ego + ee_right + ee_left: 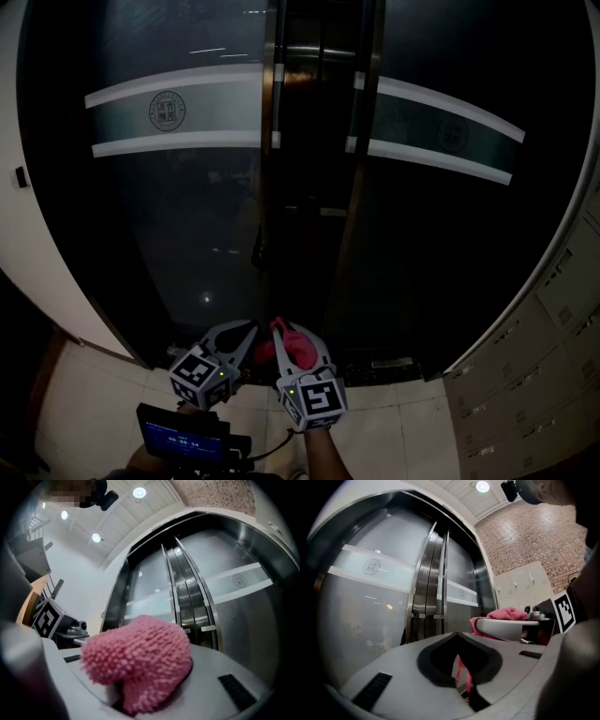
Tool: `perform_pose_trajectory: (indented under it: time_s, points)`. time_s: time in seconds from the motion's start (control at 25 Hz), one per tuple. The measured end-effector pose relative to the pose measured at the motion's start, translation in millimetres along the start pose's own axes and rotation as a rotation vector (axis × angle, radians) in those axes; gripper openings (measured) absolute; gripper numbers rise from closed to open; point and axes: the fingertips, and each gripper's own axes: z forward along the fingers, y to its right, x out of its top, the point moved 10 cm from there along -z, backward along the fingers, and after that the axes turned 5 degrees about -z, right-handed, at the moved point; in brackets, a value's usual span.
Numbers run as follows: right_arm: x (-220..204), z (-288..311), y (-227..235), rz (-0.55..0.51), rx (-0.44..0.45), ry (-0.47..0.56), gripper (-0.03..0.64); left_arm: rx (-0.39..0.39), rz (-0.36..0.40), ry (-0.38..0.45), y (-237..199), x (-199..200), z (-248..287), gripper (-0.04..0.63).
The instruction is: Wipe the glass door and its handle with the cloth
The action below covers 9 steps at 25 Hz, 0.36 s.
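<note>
Two grippers, low before the double glass door [169,225]. Right gripper [298,337] is clamped on one fluffy pink cloth [140,663]. Left gripper [457,634] has its jaws closed tip to tip; a thin pink strand [462,673] shows in the slit. Two upright steel handles [271,141] at the centre seam, clear of both. Grey lockers [553,309] stand to the right.

- The left gripper [242,334] sits low in the head view and points forward. Its jaws meet tip to tip with nothing pinched.
- The right gripper [296,343] is just beside it, jaws clamped on the pink cloth [138,660].
- The right forearm [321,461] shows beneath.
</note>
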Motion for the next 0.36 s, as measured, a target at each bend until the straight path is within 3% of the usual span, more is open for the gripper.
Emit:
perform_pose_trajectory:
  time_s: [0.36]
  points:
    - [4.7, -1.9, 7.4, 0.003, -0.009, 0.024, 0.051, -0.002, 0.013, 0.005, 6.4, 2.3, 3.6, 0.012]
